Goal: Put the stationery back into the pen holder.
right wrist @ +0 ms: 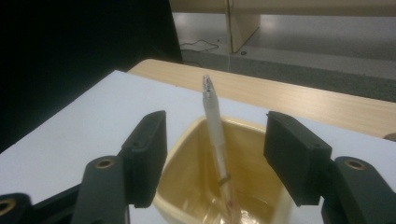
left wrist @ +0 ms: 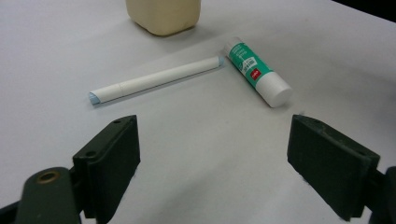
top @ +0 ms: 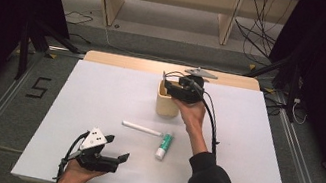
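Pen: one (right wrist: 215,135), standing tilted in the cup, loose between my right claw's (right wrist: 215,158) parted jaws, neither pad touching it.
Cup: one (top: 167,103), beige, on the counter (top: 99,95) directly under my right claw.
Left claw: (left wrist: 212,163) gaping wide, nothing in it, resting near the counter's front edge.
Lying loose: one white marker (left wrist: 156,80) and one glue stick (left wrist: 257,70), ends nearly touching, between my left claw and the cup.

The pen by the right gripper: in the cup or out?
In: the pen stands leaning inside the cup, between the right gripper's open jaws.
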The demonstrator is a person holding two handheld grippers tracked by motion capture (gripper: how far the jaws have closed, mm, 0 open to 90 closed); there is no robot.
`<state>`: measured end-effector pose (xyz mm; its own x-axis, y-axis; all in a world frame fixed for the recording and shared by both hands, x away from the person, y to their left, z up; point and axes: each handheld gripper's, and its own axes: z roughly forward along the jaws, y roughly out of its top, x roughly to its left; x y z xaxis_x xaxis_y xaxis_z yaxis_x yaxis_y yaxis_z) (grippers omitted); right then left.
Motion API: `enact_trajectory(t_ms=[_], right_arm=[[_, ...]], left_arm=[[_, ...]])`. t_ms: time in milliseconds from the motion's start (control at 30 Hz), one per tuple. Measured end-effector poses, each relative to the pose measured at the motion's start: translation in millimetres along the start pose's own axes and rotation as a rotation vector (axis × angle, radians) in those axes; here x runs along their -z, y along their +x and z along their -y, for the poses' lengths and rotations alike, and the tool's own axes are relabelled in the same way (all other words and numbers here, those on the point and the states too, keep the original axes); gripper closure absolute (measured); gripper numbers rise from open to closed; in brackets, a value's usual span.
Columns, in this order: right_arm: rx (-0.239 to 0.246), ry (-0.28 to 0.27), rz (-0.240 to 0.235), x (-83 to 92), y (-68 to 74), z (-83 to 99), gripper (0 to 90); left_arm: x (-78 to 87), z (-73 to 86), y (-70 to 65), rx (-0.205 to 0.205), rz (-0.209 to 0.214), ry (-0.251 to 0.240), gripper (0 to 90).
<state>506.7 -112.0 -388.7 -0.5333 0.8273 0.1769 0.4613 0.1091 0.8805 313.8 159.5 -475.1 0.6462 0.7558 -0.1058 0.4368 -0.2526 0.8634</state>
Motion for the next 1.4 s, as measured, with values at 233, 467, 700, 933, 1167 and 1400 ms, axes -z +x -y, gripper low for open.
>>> enact_trajectory(t_ms=[233, 467, 700, 933, 1167, 1400], right_arm=[[0.048, -0.003, -0.024, 40.2, -12.9, 19.7, 35.3], [0.1, -0.003, -0.04, 78.8, -13.0, 46.1, 32.7], [0.137, 0.021, -0.027, 107.2, -13.9, 81.4, 31.3], [0.106, 0.011, -0.023, 128.7, -22.1, 102.8, 31.2], [0.091, -0.001, -0.021, 145.8, -22.9, 122.4, 30.9], [0.09, 0.001, -0.013, 155.6, -21.8, 133.2, 30.3]], left_arm=[[-5.3, -4.3, -4.7, 0.01, -0.006, 0.035, 16.8], [-13.3, -9.7, -10.5, 0.03, 0.001, 0.066, 16.8], [-24.1, -15.7, -16.7, 0.03, -0.005, 0.107, 16.8], [-33.7, -24.1, -21.4, 0.032, -0.006, 0.115, 16.8], [-47.0, -32.4, -30.5, 0.027, 0.02, 0.153, 16.8], [-57.5, -37.0, -35.4, 0.019, 0.025, 0.192, 16.8]])
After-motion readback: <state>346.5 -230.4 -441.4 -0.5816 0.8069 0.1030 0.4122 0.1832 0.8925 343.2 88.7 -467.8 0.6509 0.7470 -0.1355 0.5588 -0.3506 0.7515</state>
